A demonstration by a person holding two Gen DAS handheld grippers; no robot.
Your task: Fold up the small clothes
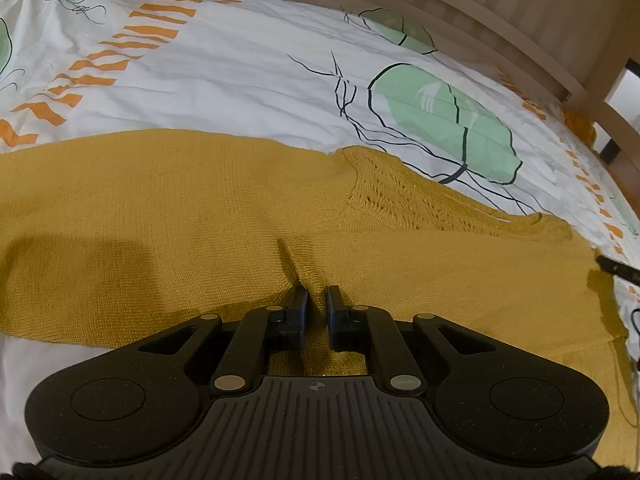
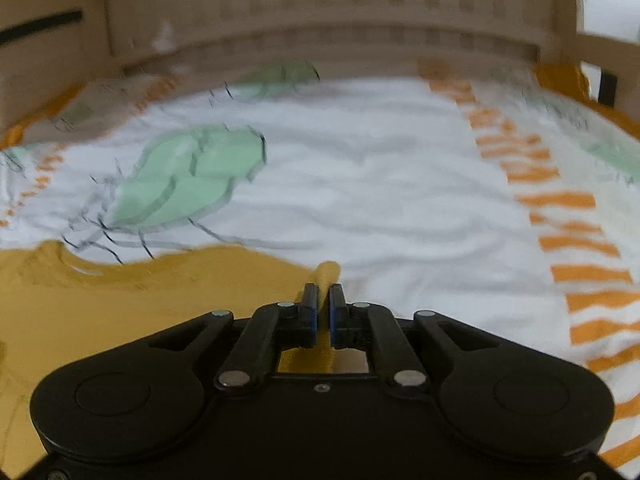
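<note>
A: Mustard knit, that's the sweater, lying spread flat across the bed's patterned cover, white with green leaves and orange stripes.

B: And your left claw?

A: Pinched together on a raised ridge of the sweater's fabric, near its lower edge. The openwork neckline lies just beyond, to the right.

B: The right one?

A: My right claw is clamped on a corner of the same sweater, a small tongue of yellow poking out past the tips. This view is blurred.

B: What's behind?

A: A slatted wooden bed frame runs along the far side of the cover.
</note>
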